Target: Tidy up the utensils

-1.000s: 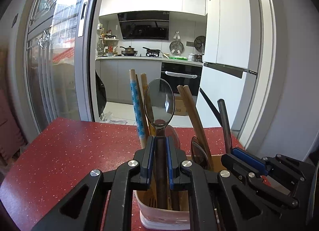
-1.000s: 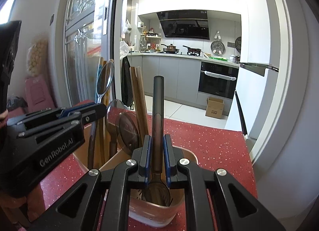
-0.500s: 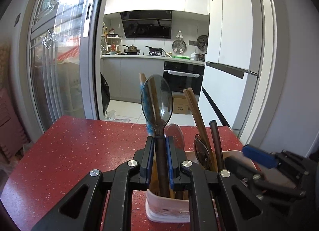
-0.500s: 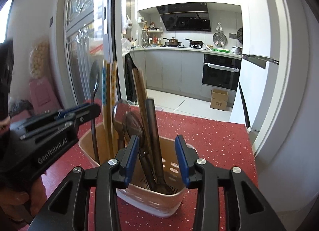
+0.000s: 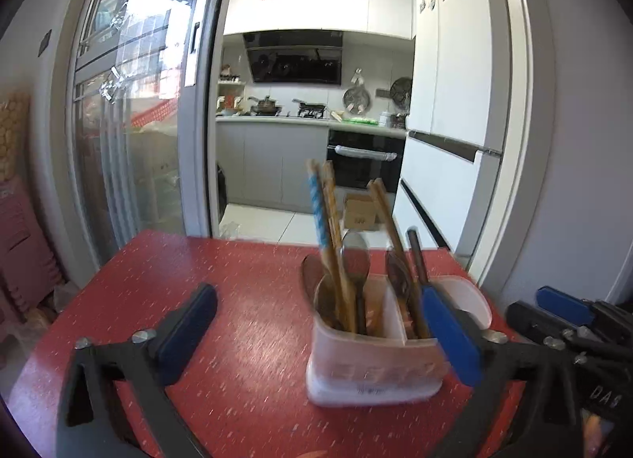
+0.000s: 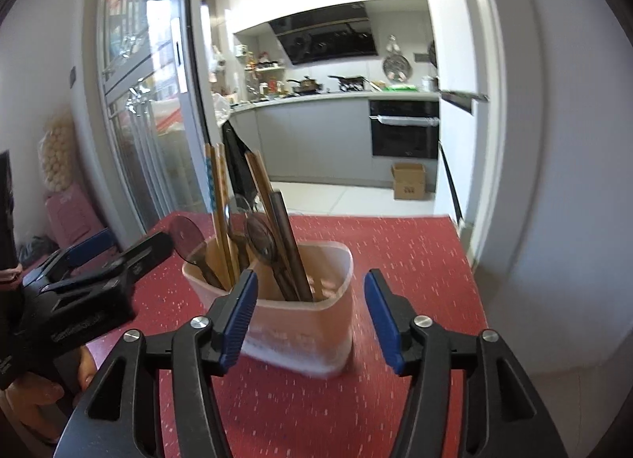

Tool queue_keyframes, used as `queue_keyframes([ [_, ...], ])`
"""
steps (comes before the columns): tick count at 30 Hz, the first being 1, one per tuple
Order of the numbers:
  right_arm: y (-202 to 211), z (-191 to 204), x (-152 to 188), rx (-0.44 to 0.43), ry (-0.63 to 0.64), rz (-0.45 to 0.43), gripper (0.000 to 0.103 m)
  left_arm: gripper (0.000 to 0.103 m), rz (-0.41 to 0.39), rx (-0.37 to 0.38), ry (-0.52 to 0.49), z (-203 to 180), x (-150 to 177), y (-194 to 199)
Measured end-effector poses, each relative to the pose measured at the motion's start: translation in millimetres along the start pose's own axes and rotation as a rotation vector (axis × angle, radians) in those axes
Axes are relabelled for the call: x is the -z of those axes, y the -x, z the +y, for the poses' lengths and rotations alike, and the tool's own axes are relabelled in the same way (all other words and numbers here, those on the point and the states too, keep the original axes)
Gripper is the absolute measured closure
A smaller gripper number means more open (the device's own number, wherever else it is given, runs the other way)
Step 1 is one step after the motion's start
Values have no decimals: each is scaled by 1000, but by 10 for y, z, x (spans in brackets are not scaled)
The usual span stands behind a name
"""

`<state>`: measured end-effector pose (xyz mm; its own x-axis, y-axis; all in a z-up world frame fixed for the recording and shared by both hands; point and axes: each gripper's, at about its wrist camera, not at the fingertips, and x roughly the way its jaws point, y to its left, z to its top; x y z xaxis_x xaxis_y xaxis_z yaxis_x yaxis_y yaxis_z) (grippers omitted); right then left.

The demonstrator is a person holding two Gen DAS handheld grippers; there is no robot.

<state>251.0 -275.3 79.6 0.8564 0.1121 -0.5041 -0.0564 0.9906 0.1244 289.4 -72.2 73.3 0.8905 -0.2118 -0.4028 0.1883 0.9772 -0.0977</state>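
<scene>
A translucent pinkish utensil holder (image 5: 376, 355) (image 6: 300, 323) stands on the red speckled table (image 5: 237, 280). In it are blue-patterned chopsticks (image 5: 316, 204) (image 6: 215, 189), wooden chopsticks (image 5: 385, 216), spoons (image 5: 356, 256) and a dark handle (image 5: 415, 252) (image 6: 285, 228). My left gripper (image 5: 316, 293) (image 6: 118, 256) is opening wide, just short of the holder, and nothing is pressed between its pads. My right gripper (image 6: 311, 280) (image 5: 554, 311) is also opening. The holder sits beyond its blue pads, untouched.
The table's far edge (image 6: 376, 216) and right edge (image 6: 470, 260) drop off close to the holder. A glass sliding door (image 5: 130, 141) stands at the left and a white fridge (image 5: 447, 101) at the right. A person's hand (image 6: 39, 390) holds the left gripper.
Both grippers were shut on utensil handles in the holder. They have let go, opened, and drawn back, so the whole holder now shows. The released utensils stand in it.
</scene>
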Motion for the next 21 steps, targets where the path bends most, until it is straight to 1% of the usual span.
queue_keyframes([
  [1, 32, -14, 68, 12, -18, 12, 36, 0, 14, -4, -1, 18, 45, 24],
  [3, 68, -27, 172, 30, -33, 27, 24, 0, 46, -9, -5, 40, 136, 55],
  [5, 92, -18, 291, 66, -38, 41, 22, 0, 72, -27, -23, 44, 244, 89],
  [8, 97, 9, 454, 124, -36, 69, 21, 0, 82, -68, -47, 50, 398, 152],
  [9, 99, 14, 505, 143, -39, 75, 14, 0, 85, -68, -50, 55, 442, 166],
  [10, 102, 19, 539, 154, -42, 77, 13, 0, 90, -63, -45, 64, 478, 177],
  [16, 187, 51, 682, 236, -46, 41, 11, 0, 102, -69, -16, 130, 601, 262],
  [21, 241, 76, 704, 254, -48, 24, 11, 0, 110, -69, -12, 147, 653, 278],
])
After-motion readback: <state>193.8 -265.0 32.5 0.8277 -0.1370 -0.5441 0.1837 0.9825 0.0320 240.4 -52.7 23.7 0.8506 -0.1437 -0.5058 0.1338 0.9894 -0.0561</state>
